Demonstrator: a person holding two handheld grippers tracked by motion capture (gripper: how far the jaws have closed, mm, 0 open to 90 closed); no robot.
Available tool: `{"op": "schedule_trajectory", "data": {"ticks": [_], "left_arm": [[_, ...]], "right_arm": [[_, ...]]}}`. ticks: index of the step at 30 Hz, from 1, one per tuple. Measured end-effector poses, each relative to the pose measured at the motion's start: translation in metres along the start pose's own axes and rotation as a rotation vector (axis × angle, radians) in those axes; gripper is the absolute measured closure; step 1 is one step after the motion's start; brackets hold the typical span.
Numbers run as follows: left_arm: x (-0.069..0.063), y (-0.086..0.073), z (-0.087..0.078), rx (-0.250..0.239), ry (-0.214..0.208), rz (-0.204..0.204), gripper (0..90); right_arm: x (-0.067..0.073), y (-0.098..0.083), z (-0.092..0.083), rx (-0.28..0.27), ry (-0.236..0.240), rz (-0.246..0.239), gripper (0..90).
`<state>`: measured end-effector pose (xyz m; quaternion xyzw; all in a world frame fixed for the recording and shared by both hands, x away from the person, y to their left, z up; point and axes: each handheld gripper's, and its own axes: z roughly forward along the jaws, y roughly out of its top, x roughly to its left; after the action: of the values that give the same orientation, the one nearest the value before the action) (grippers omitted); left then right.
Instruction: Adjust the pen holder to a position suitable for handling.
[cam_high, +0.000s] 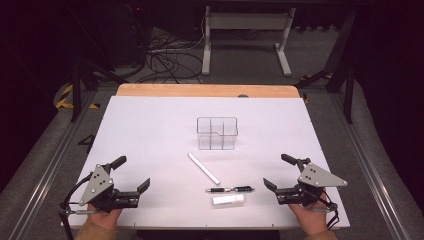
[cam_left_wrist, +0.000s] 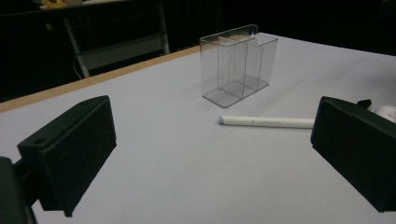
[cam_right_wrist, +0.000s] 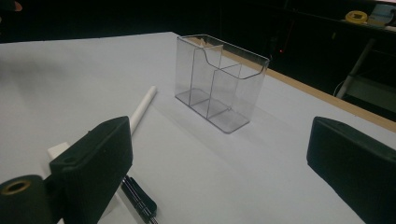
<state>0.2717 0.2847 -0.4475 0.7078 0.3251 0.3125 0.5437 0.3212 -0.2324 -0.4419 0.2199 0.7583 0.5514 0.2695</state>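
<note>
A clear plastic organiser (cam_high: 217, 133) with several compartments stands empty near the middle of the white tabletop (cam_high: 145, 130). In front of it lie a long white pen (cam_high: 203, 168), a black pen (cam_high: 230, 189) and a short white tube (cam_high: 228, 200). My left gripper (cam_high: 132, 172) rests open at the front left, nothing between its fingers. My right gripper (cam_high: 276, 170) rests open at the front right, also holding nothing. The left gripper view shows the organiser (cam_left_wrist: 238, 63) and white pen (cam_left_wrist: 266, 122) ahead. In the right gripper view the organiser (cam_right_wrist: 219, 81), white pen (cam_right_wrist: 142, 108) and black pen (cam_right_wrist: 140, 198) appear.
A wooden strip (cam_high: 200, 90) runs along the table's far edge. Beyond it stand a white desk frame (cam_high: 245, 37) and a tangle of cables (cam_high: 165, 60) on the floor. Metal rails (cam_high: 367, 165) flank the table.
</note>
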Motion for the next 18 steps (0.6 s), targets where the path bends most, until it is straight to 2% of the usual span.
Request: {"op": "schedule_trajectory", "data": {"ticks": [10,18], "left_arm": [[-0.002,0.000,0.000,-0.002,0.004,0.003,1.0],[-0.001,0.000,0.000,0.002,0.004,0.010,1.0]], "right_arm": [[-0.001,0.004,0.004,0.014,0.021,0.012,8.3],[0.001,0.013,0.014,0.026,0.045,-0.012,7.9]]}}
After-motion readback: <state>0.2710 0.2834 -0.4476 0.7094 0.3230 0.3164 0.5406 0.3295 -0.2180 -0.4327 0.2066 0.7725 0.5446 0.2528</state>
